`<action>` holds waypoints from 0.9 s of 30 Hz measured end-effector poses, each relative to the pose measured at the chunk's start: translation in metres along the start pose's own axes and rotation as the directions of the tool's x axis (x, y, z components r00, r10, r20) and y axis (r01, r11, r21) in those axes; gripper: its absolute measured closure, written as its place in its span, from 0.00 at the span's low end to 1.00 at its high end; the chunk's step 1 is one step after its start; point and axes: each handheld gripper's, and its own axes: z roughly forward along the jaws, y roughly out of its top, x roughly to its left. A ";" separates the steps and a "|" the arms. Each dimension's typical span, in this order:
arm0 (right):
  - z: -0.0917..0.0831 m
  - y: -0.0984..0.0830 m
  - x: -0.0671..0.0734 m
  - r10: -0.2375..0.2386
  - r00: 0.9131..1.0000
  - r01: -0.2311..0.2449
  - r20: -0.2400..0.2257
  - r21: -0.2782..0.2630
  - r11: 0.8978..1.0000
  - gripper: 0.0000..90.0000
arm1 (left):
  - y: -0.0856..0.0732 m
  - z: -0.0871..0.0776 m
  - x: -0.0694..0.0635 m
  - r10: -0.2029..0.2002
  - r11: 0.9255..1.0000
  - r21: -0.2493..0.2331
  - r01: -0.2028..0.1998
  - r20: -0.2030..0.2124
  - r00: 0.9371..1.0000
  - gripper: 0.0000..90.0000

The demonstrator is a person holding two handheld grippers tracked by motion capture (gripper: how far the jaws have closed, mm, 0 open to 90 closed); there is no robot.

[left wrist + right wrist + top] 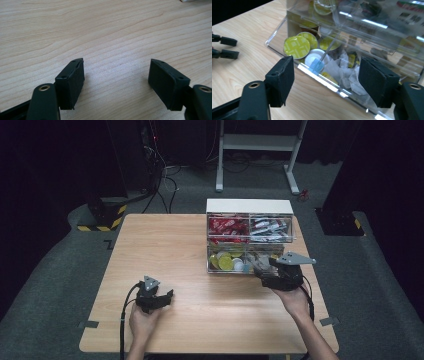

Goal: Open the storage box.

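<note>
In the high view a wooden surface [165,250] filled the middle of the frame, with a clear plastic organizer [250,236] standing toward its upper right. The organizer's upper compartments held red packets [227,226] and paler packets [270,227]; its lower left compartment held yellow capsules [224,261].

The left claw [169,295] sat in the lower left of the frame, held in the person's left hand [142,320], well apart from the organizer. In the left gripper view the left claw [116,75] stood wide, with bare wood grain between its pads and nothing held.

The right claw [257,270] was in the right half of the high view, held in the person's right hand [292,300], just beside the organizer's lower right front corner. In the right gripper view the right claw [327,77] also stood wide and held nothing, its pads on either side of the organizer's clear front wall [322,77]. Behind that wall lay yellow-lidded capsules [297,46], a white capsule [317,56], a small blue tag [317,65] and crumpled tea bags [342,72]. The left claw's tips [227,47] showed at the left edge of that frame.
</note>
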 end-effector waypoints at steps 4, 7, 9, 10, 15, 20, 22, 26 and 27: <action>0.001 0.007 -0.001 -0.011 1.000 0.011 0.003 0.005 1.000 0.35 | 0.000 0.000 0.000 -0.002 1.000 0.001 0.002 0.000 1.000 0.33; 0.001 0.011 0.000 -0.018 1.000 0.018 0.003 0.002 1.000 0.36 | 0.000 0.000 0.000 -0.001 1.000 0.000 0.001 0.000 1.000 0.33; 0.001 0.016 -0.001 -0.028 1.000 0.028 0.002 -0.005 1.000 0.37 | 0.000 0.000 0.000 -0.001 1.000 0.000 0.001 0.000 1.000 0.33; 0.000 0.018 -0.001 -0.029 1.000 0.029 0.002 -0.006 1.000 0.38 | 0.000 0.000 0.000 0.000 1.000 0.000 0.000 0.000 1.000 0.33; -0.001 0.026 -0.002 -0.027 1.000 0.027 0.000 -0.021 0.999 0.40 | 0.000 0.000 0.000 -0.001 1.000 0.000 0.001 0.000 1.000 0.33; -0.001 0.029 -0.002 -0.032 0.999 0.032 -0.005 -0.026 0.999 0.41 | 0.000 0.000 0.000 -0.002 1.000 -0.001 0.002 -0.001 1.000 0.33; -0.001 0.030 -0.002 -0.034 0.999 0.033 -0.006 -0.027 0.999 0.42 | 0.000 0.000 0.000 -0.001 1.000 -0.001 0.001 0.000 1.000 0.33; 0.000 0.033 -0.004 -0.032 0.999 0.032 -0.008 -0.030 0.999 0.43 | 0.000 0.000 0.000 -0.001 1.000 -0.001 0.001 0.000 1.000 0.33; 0.000 0.033 -0.004 -0.030 1.000 0.030 -0.007 -0.026 0.999 0.43 | 0.000 0.000 0.000 -0.002 1.000 -0.001 0.002 0.000 1.000 0.33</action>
